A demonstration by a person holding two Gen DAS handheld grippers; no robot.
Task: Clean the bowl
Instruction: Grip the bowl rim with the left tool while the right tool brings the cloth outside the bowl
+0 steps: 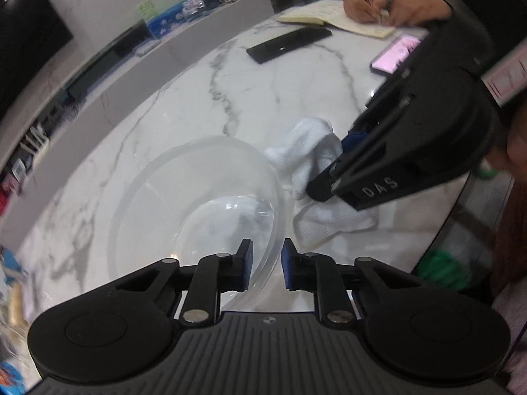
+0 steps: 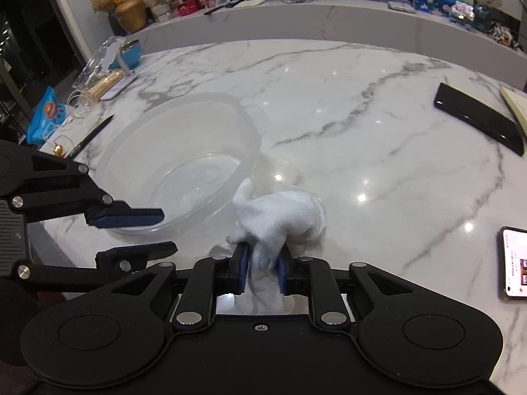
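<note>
We have the cloth [image 2: 280,220] pinched in our right gripper [image 2: 262,271] just beside the bowl [image 2: 184,151]; our left gripper [image 1: 266,265] is parted around its rim, seemingly ungripped; next, wipe inside.

Bowl [image 2: 178,168] stood upright on worktop [image 2: 362,105], near its front edge. Cloth [image 2: 280,217] lay just right of bowl, touching the worktop, pinched between the fingers of right hand-held gripper [image 2: 262,271]. Left hand-held gripper [image 1: 266,265] sat at bowl's near rim, fingers parted either side of the wall. Pen [image 2: 90,136] lay left of bowl. Phone [image 2: 515,260] lay far right near the edge; a flat case [image 2: 477,118] lay behind it, well apart from bowl.
</note>
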